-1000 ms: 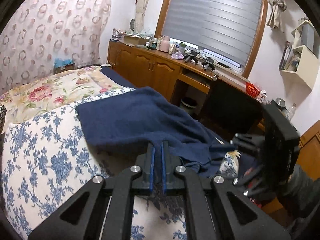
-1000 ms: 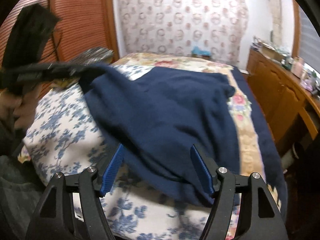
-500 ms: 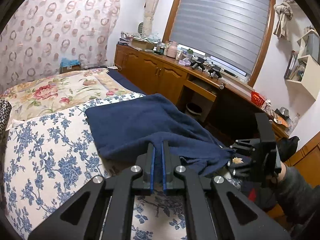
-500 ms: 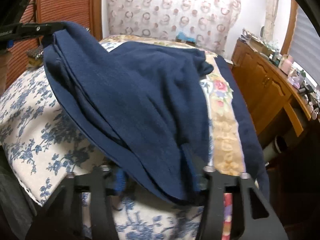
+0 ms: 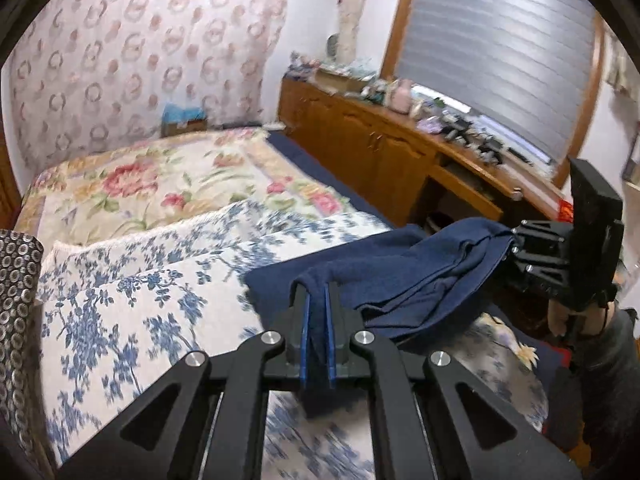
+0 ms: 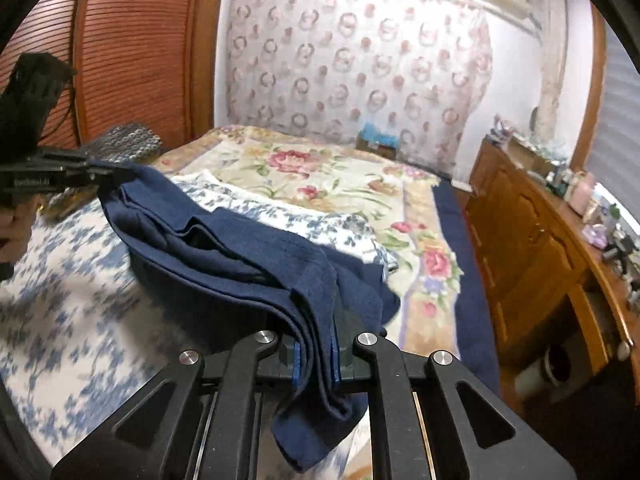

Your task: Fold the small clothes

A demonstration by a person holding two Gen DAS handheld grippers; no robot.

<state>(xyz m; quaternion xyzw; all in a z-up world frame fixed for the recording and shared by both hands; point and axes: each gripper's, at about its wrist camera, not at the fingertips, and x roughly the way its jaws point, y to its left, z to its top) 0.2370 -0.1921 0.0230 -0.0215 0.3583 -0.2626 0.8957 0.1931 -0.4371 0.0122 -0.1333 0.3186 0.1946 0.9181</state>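
The left tongs are pinched narrow on one end of the navy garment, a fold of cloth running up between the blue pads. From there the cloth stretches away to the right tongs, seen at the far end of the span in the left wrist view. In the right wrist view the right tongs have just been closing, and several layers of the garment now sit clamped between their pads, with a tail of cloth hanging below them. So both ends are held, and the garment hangs bunched between the two pairs of tongs, sagging onto the blue-flowered quilt of the bed beneath them.

By my reading this is the carrying part of a fold: both ends gripped, the cloth gathered in loose layers rather than laid flat. Both views are smeared, so the hands look to be on the move.

The next move calls for drawing the two ends apart enough to take out the sag, then laying the held edge over onto the rest so the layers line up, and only then letting go. The risk is that the bunched layers in the right tongs set down crooked.
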